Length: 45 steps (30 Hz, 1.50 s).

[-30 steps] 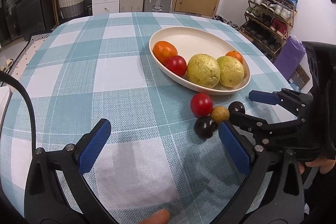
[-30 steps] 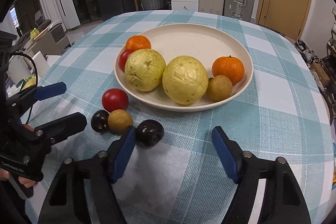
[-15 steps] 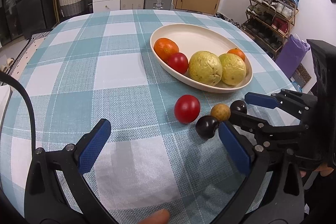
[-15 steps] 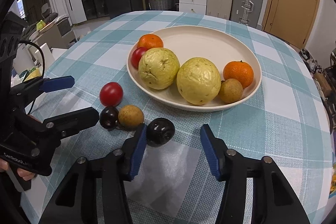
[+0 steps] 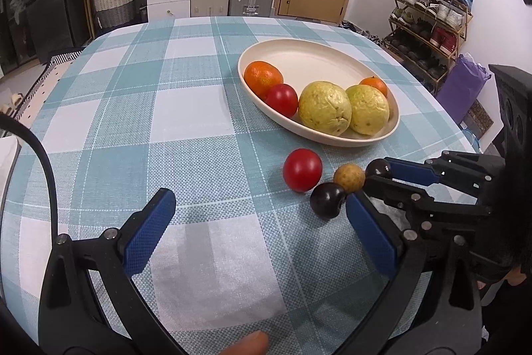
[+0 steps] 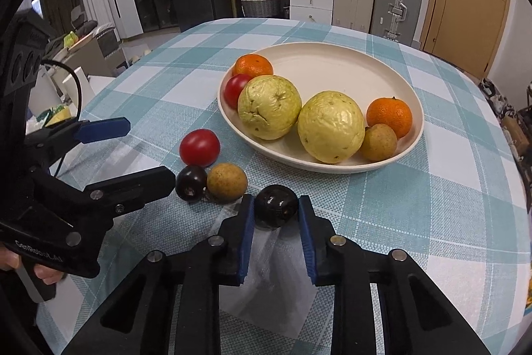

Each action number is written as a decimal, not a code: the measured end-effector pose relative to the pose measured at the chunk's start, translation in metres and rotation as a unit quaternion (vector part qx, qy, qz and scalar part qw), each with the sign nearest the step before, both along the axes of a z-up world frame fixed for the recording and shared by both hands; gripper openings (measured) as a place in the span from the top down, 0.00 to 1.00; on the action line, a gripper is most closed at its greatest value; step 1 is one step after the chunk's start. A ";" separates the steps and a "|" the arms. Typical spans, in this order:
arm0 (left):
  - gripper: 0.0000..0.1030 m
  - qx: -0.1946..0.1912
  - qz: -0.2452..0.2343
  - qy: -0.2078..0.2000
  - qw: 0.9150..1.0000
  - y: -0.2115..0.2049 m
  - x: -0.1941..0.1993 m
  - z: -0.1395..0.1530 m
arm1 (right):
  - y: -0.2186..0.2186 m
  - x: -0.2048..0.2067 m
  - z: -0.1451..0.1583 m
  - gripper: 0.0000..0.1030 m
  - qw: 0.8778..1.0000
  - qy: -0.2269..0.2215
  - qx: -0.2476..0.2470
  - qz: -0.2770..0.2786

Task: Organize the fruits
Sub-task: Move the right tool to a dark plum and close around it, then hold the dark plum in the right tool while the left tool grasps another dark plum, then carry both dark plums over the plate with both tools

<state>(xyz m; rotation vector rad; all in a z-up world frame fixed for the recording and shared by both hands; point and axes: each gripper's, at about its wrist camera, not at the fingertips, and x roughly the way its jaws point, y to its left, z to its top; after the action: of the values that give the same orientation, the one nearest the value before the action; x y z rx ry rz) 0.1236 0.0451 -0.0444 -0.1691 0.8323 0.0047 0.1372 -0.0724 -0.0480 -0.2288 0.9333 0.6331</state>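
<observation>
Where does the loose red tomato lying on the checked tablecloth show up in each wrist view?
Left wrist: loose red tomato, right of centre, below the cream oval plate.
Right wrist: tomato, left of centre, left of the plate.
Shared landmark: the plate.

a bowl (image 6: pixel 412 142) stands on the desk (image 6: pixel 449 222) with two guavas (image 6: pixel 269 107) side by side in its middle, oranges (image 6: pixel 389 112) at either end. in front of the bowl lie a tomato (image 6: pixel 199 147), a longan (image 6: pixel 227 181) and two plums (image 6: pixel 190 182); one plum sits between the right gripper (image 6: pixel 276 212) jaws
</observation>
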 end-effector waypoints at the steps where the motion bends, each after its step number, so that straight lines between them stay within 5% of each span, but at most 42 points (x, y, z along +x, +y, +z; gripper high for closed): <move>1: 0.01 -0.001 0.000 0.000 1.000 0.000 -0.001 0.000 | -0.001 -0.001 0.000 0.74 1.000 0.001 0.004 -0.002; 19: 0.02 0.023 -0.035 0.026 0.999 -0.022 0.005 -0.005 | -0.029 -0.008 0.019 0.74 0.999 -0.017 0.019 -0.032; 33: 0.71 0.008 -0.092 0.035 0.995 -0.042 0.015 -0.009 | -0.038 -0.010 0.021 0.74 0.998 -0.020 0.028 -0.045; 36: 0.79 0.000 -0.097 0.036 0.995 -0.042 0.012 -0.008 | -0.041 -0.009 0.021 0.75 0.998 -0.019 0.032 -0.049; 45: 0.80 -0.010 -0.095 0.019 0.995 -0.038 0.002 -0.003 | -0.046 -0.010 0.023 0.75 0.998 -0.021 0.039 -0.053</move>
<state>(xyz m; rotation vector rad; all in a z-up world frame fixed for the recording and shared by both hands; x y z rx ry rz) 0.1257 0.0073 -0.0471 -0.1083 0.8831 -0.1797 0.1270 -0.1183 -0.0249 -0.1212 0.8732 0.5643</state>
